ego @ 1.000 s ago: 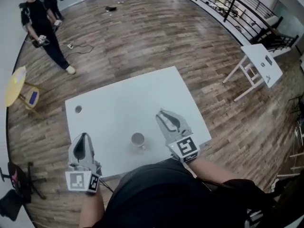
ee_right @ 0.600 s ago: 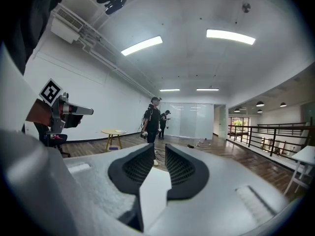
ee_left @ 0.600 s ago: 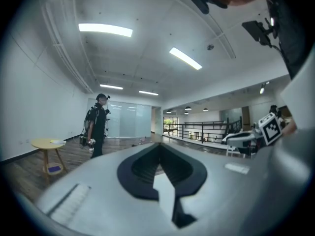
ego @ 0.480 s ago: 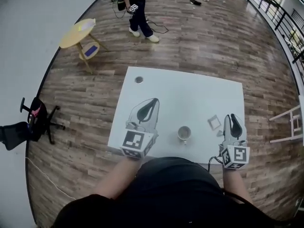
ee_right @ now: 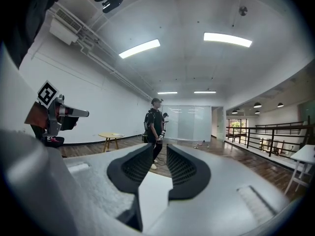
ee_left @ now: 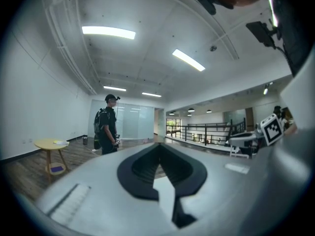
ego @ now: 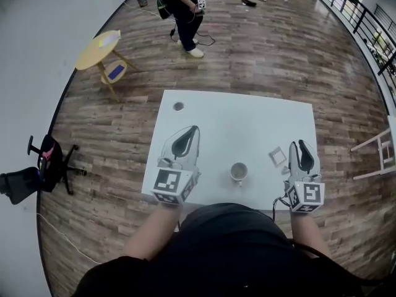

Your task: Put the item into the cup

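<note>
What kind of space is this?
Looks like a large open indoor hall, probably a recording lab: wide wood-plank floor, white table, black railing along one side, ceiling strip lights.

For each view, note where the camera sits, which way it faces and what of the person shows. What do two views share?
Head view: on the head, steeply down at white table, cup, square item; torso, forearms, left gripper, right gripper.
Left gripper view: on that gripper, level along its shut jaws toward a standing person.
Right gripper view: likewise level; jaws just opening, nothing between.
Shared by gripper views: that person, yellow table.
</note>
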